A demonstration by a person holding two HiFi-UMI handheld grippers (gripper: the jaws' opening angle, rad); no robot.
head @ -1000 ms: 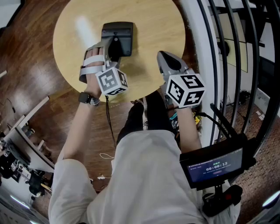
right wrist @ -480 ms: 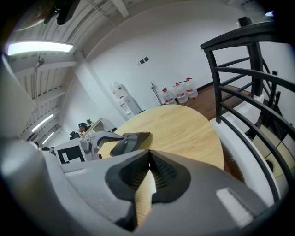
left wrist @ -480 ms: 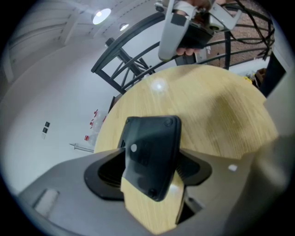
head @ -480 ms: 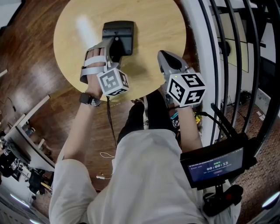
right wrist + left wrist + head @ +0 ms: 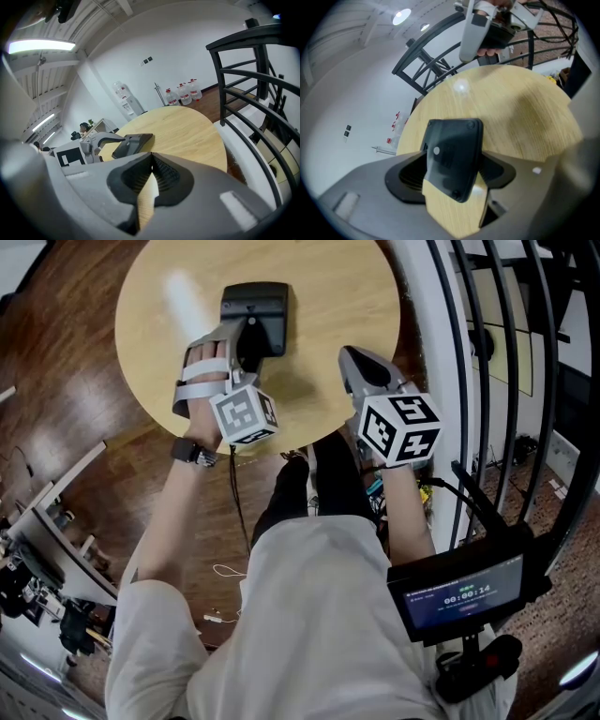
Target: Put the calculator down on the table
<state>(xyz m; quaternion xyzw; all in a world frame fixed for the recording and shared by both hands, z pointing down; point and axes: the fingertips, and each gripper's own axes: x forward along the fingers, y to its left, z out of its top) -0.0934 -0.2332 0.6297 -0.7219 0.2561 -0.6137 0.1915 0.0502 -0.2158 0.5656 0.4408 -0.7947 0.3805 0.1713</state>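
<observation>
1 calculator point(image 5: 254, 307) clamped in the left gripper point(image 5: 247, 331) over the table point(image 5: 337, 287); right gripper point(image 5: 350, 358) clenched, empty

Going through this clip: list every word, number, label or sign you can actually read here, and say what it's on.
"00:00:14": on the small screen mounted at the person's right; the smaller lines around it are too blurred to read.
Calculator: no legible print.
Marker cubes: black-and-white patterns only, no words.
Water bottles: labels too small to read.
</observation>
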